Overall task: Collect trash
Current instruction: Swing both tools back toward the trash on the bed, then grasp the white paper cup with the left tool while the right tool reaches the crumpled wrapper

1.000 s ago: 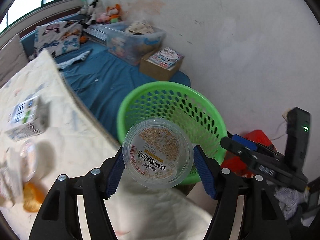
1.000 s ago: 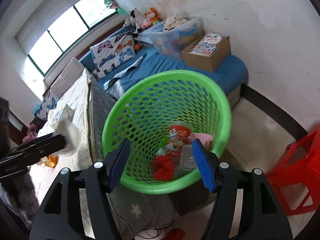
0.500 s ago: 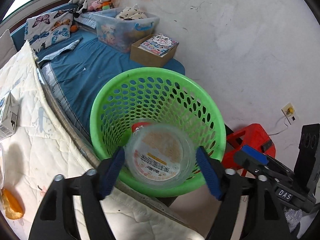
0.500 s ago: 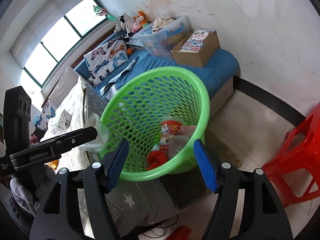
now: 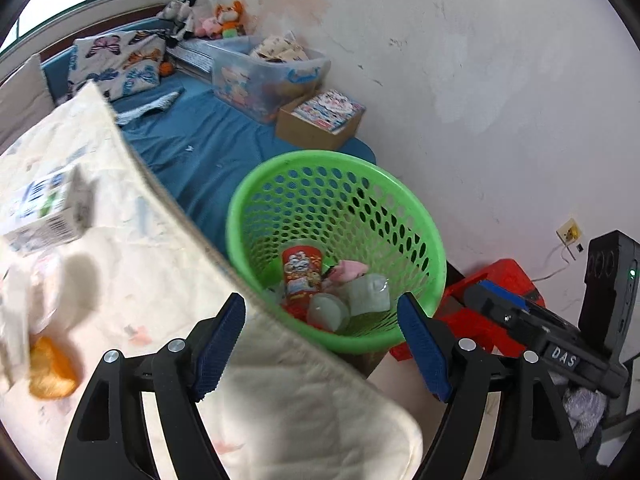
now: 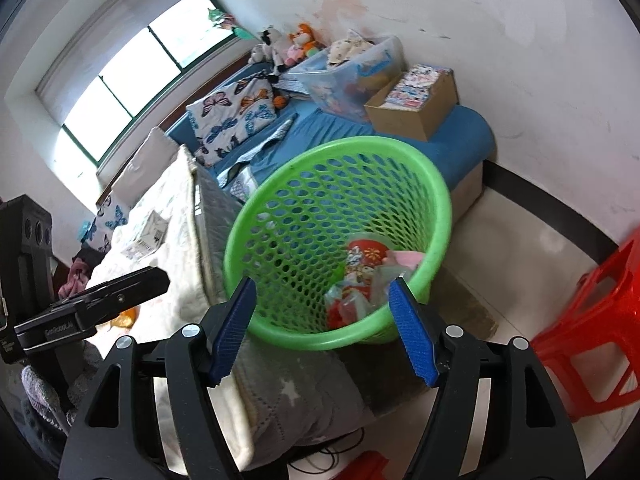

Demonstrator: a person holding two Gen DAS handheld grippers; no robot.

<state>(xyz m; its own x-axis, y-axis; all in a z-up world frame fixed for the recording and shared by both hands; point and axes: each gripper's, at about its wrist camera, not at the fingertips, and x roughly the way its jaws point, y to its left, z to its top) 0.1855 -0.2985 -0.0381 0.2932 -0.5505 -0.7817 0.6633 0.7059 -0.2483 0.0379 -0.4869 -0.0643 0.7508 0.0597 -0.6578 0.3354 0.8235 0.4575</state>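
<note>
A green perforated basket (image 5: 434, 258) stands beside the bed; it also shows in the right wrist view (image 6: 442, 200). Inside lie a red snack tube (image 5: 301, 276), a pink scrap (image 5: 349, 269) and a clear plastic cup (image 5: 328, 312). My left gripper (image 5: 322, 350) is open and empty, above the cream quilt's edge just short of the basket. My right gripper (image 6: 322, 330) is open and empty over the basket's near rim. On the quilt lie a white carton (image 5: 48, 210) and an orange peel (image 5: 50, 368).
A red plastic stool (image 6: 596, 316) stands right of the basket. A cardboard box (image 5: 320, 120) and a clear storage bin (image 5: 268, 72) sit on the blue mattress behind. The white wall is close behind the basket.
My left gripper let go of the clear cup, which now lies in the basket. The left gripper has pulled back over the quilt. The right gripper stayed by the basket.
</note>
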